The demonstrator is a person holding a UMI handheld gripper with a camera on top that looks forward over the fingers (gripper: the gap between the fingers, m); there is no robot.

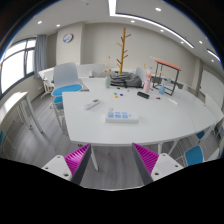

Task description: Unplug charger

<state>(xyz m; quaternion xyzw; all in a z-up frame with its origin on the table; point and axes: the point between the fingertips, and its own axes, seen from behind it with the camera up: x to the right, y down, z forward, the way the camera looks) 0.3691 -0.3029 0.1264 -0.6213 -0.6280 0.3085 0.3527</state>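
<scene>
Tongs (pixel 112 160): one pair, spread, holding nothing. White surface (pixel 150 125): one. Blue chairs (pixel 66 92): two. Wooden rack (pixel 123 50): one.

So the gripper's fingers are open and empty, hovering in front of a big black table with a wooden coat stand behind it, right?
Nearly. The gripper view shows that the table is white, not black. The rest holds: the gripper is open with nothing between its pink pads, short of the table's near edge, and a wooden coat stand rises behind the table.
</scene>
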